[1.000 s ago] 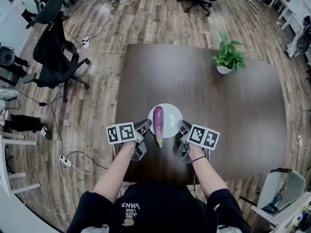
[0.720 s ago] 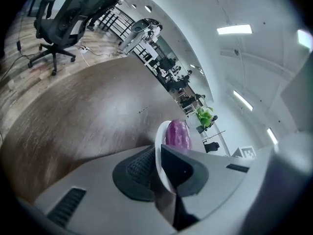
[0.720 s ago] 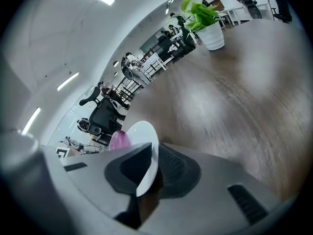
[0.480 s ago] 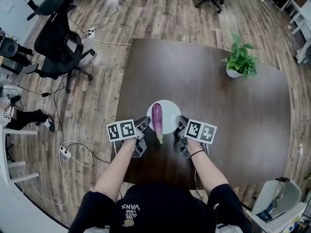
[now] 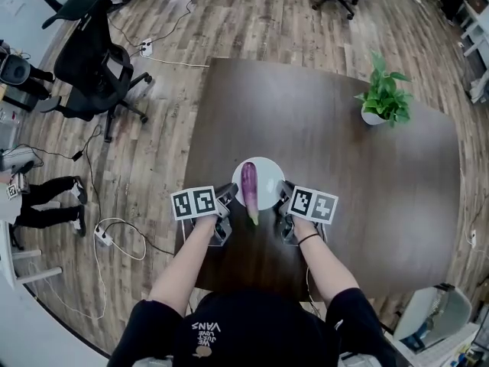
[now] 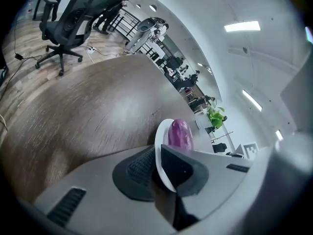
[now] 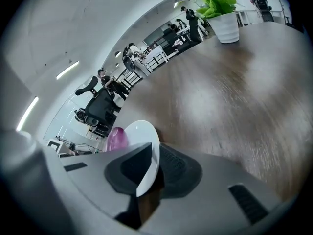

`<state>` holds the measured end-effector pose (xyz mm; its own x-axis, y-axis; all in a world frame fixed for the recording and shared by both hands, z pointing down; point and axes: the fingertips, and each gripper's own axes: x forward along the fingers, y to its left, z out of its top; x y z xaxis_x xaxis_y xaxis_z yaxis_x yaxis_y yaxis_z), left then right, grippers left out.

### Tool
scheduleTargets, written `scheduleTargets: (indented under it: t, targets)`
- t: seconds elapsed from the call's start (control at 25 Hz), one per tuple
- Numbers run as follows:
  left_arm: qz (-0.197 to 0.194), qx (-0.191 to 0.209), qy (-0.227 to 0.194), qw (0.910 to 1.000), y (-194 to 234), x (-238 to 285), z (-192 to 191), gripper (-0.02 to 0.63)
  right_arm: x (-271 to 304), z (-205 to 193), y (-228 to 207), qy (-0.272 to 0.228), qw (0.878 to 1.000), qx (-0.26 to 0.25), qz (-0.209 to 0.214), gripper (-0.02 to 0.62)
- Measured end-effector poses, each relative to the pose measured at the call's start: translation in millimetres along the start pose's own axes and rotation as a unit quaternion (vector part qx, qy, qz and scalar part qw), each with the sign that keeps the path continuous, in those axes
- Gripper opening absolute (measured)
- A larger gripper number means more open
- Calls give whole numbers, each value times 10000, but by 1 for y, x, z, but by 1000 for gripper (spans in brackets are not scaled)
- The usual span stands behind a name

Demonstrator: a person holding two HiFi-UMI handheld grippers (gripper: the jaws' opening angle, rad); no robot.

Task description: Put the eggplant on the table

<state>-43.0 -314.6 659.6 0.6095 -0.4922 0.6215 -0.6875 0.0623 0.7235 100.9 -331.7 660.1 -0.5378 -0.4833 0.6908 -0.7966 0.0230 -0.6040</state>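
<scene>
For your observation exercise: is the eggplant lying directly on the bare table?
No, the eggplant lies on a white plate.

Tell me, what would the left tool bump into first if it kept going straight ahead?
The left tool pinches the rim of the round white plate, so it would just push that. Beyond it, likely the long purple eggplant lying on the plate.

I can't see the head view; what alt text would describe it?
The left gripper and the right gripper each clamp an edge of a round white plate carrying a long purple eggplant, over a dark brown wooden table.
</scene>
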Motion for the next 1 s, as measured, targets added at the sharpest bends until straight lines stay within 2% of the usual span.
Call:
scheduleTargets:
  t: [0.2,0.6,0.8,1.0]
  targets:
    - [177,50,127,9998,4,2,1,31,4,1,0,34,10000,-22,-41,43]
    - [233,170,147,9995,-1,3,0,36,4,2,-1,56,9995,-235,-209,48]
    - [178,222,32,9996,-6,1,3,128,5,1,5,114,9992,-356,-164,105]
    - [241,273,-18,9993,-4,-5,1,164,0,-1,2,44,9991,-366,-216,127]
